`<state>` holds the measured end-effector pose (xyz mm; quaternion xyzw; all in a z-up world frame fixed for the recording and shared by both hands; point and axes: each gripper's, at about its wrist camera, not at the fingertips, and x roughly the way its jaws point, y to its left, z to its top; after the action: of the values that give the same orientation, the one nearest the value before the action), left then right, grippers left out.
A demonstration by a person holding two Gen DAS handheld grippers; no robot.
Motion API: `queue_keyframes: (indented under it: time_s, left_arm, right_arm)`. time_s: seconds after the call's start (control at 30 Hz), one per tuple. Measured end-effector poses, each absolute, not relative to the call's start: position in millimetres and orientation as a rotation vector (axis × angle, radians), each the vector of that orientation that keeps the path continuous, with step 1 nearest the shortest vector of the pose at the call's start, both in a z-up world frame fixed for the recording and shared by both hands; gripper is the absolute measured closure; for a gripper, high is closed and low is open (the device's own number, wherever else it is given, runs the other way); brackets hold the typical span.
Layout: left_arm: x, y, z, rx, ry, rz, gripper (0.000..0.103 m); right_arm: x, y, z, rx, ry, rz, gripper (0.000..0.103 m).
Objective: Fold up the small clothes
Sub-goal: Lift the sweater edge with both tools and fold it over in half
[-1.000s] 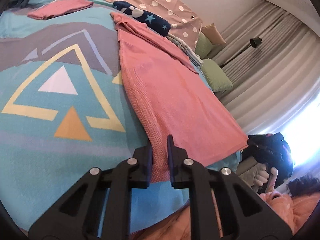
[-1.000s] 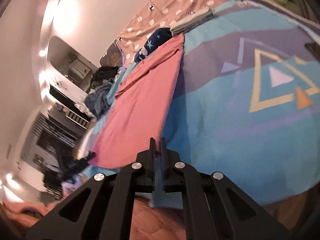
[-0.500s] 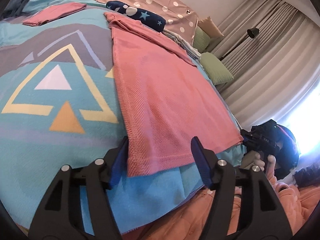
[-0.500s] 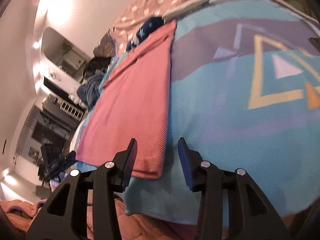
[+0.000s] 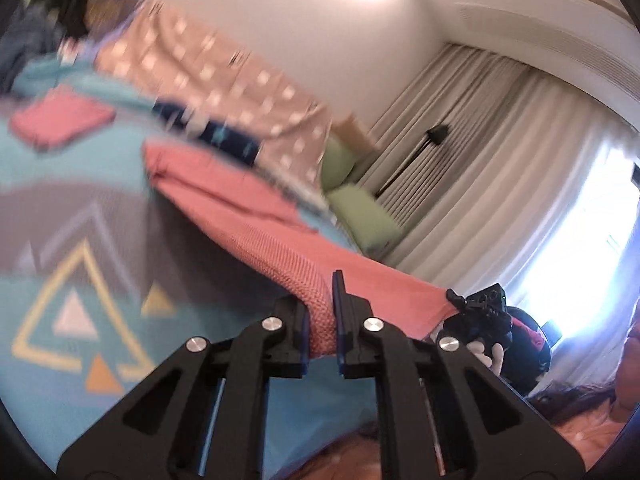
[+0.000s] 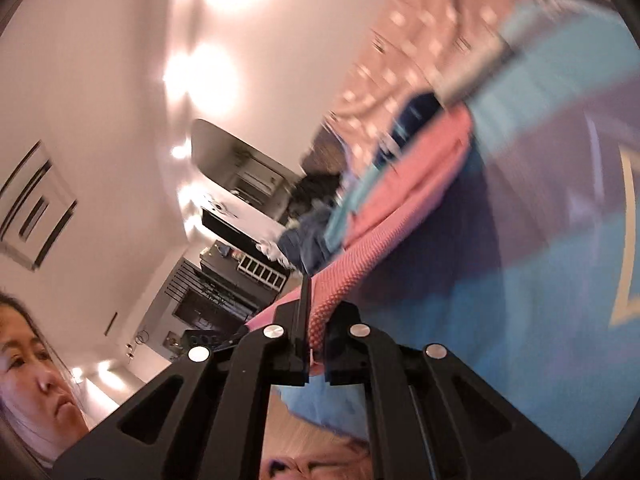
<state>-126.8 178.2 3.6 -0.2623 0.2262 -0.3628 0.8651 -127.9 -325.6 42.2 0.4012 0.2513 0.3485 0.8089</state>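
Both grippers now lift the pink cloth (image 5: 320, 320) clamped between closed jaws.

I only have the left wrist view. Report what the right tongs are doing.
Observer: The right tongs have just closed and now pinch the pink cloth at its near edge.
Operator: Tell me whether that side is off the bed.
Observer: Near the tongs, yes. The edge hangs above the blanket, with a dark shadow under it.
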Motion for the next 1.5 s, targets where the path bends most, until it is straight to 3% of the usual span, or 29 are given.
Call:
queue_keyframes:
  time_s: [0.27,0.67,1.5]
  left_arm:
    - [-174.1,169.7,62.6,-0.424,0.309,-0.788,0.094]
    - [-132.7,169.2,14.7,-0.477,0.464,-0.706,0.093]
    - [-27.3,166.0,15.5,-0.547,0.513,-0.660,0.092]
  right_arm:
    - [-172.3,-319.9,105.1,0.659,0.384,0.705,0.099]
    - [-129.1,-318.4,49.7,0.719,0.490,0.583,0.099]
    - [-3.9,-321.5,37.9,0.715,0.581,0.531,0.098]
